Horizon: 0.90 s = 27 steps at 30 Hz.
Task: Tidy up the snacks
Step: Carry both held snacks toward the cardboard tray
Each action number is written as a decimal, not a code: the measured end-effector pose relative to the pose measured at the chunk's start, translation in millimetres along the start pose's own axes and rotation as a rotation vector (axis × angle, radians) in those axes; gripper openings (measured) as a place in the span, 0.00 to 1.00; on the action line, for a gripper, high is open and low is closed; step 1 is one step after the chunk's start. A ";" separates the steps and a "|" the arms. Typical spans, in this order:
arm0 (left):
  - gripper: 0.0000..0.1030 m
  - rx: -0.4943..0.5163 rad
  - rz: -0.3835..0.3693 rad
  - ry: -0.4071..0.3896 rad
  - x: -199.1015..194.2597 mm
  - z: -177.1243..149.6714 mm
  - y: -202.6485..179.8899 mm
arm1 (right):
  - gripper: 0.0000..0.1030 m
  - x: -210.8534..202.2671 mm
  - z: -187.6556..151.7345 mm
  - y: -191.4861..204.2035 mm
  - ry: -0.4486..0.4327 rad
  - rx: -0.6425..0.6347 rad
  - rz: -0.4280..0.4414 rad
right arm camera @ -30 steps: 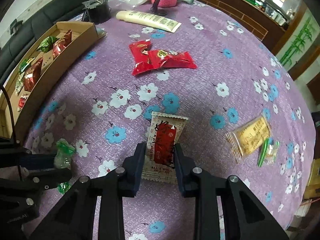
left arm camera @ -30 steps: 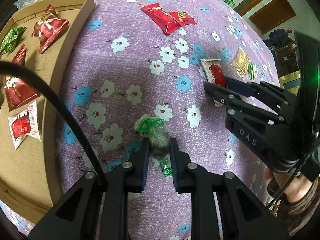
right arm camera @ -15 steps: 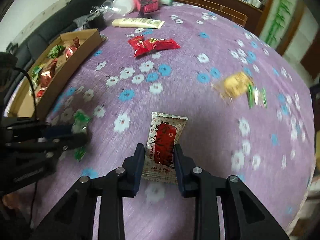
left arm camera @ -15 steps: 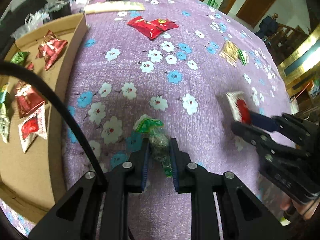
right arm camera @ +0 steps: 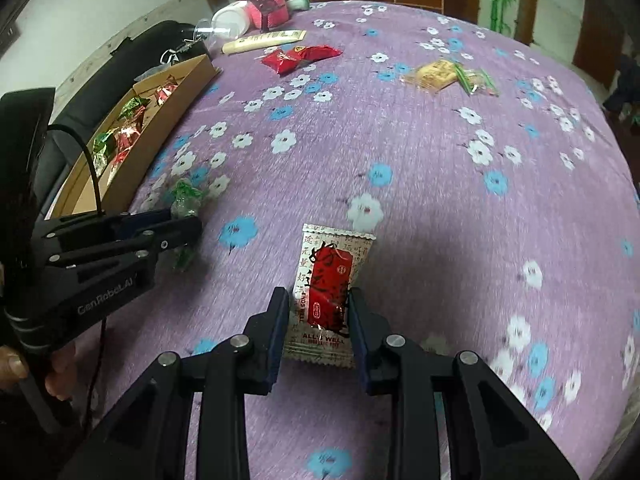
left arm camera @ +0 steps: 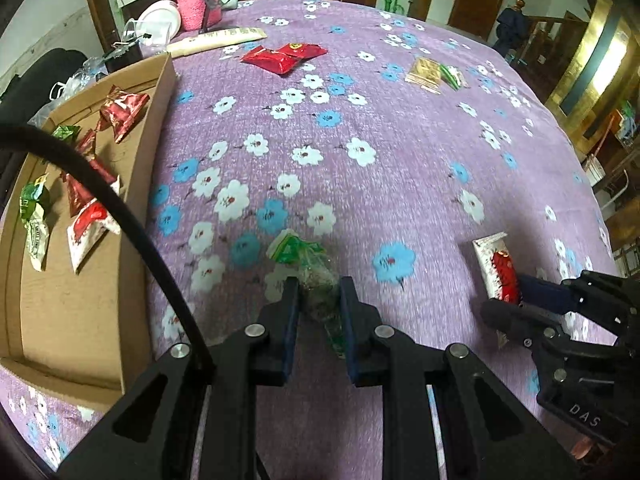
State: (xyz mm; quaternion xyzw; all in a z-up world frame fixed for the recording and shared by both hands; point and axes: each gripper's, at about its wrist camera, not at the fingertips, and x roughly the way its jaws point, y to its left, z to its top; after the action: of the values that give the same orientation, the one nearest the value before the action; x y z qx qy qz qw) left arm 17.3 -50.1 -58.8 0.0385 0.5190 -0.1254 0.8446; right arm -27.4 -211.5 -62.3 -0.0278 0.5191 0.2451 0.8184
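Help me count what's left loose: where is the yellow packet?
In the left wrist view the yellow packet lies far across the tablecloth, upper right, touching a green packet, right of the red packets.

Two hand-held grippers [left arm camera: 319, 294] [right arm camera: 318, 304], one cardboard tray [left arm camera: 148, 184], two red packets [left arm camera: 284, 57] together.

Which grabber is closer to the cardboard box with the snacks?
Left. The left gripper hangs just beside the cardboard box; the right gripper is farther off, across the tablecloth.
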 end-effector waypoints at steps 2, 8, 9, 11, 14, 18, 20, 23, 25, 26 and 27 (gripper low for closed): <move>0.21 0.012 -0.005 -0.005 -4.3 -4.4 -0.6 | 0.29 -2.0 -4.1 4.8 -0.008 0.012 0.008; 0.21 0.024 -0.017 -0.023 -19.2 -12.6 4.0 | 0.29 -6.2 -5.3 25.6 -0.035 0.026 0.047; 0.21 0.025 -0.016 -0.027 -22.1 -13.7 5.2 | 0.29 -6.3 -5.1 29.6 -0.037 0.023 0.052; 0.21 0.022 -0.021 -0.036 -27.9 -15.5 9.2 | 0.29 -7.2 -2.9 40.2 -0.044 0.011 0.064; 0.21 0.016 -0.029 -0.046 -37.3 -18.4 16.6 | 0.30 -7.9 0.1 53.7 -0.052 -0.007 0.080; 0.20 -0.019 -0.033 -0.073 -53.6 -20.3 34.0 | 0.30 -10.3 9.9 75.6 -0.069 -0.046 0.111; 0.20 -0.059 -0.030 -0.091 -63.8 -18.6 50.3 | 0.30 -10.9 15.3 84.3 -0.078 -0.057 0.129; 0.20 -0.120 -0.002 -0.114 -73.7 -14.9 78.0 | 0.31 -8.6 27.0 104.9 -0.091 -0.088 0.165; 0.20 -0.158 0.020 -0.118 -74.4 -13.2 97.0 | 0.31 -4.3 38.1 123.5 -0.098 -0.120 0.192; 0.20 -0.186 0.036 -0.115 -73.6 -12.9 110.7 | 0.30 -2.5 41.8 129.8 -0.100 -0.130 0.197; 0.21 -0.208 0.051 -0.111 -72.6 -12.6 120.9 | 0.30 2.3 49.0 141.1 -0.101 -0.151 0.210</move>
State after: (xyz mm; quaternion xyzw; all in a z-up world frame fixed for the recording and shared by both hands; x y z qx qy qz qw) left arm 5.6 81.6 -8.1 -0.0430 0.4803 -0.0511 0.8745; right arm -46.4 -72.0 -12.3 -0.0224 0.4576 0.3685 0.8089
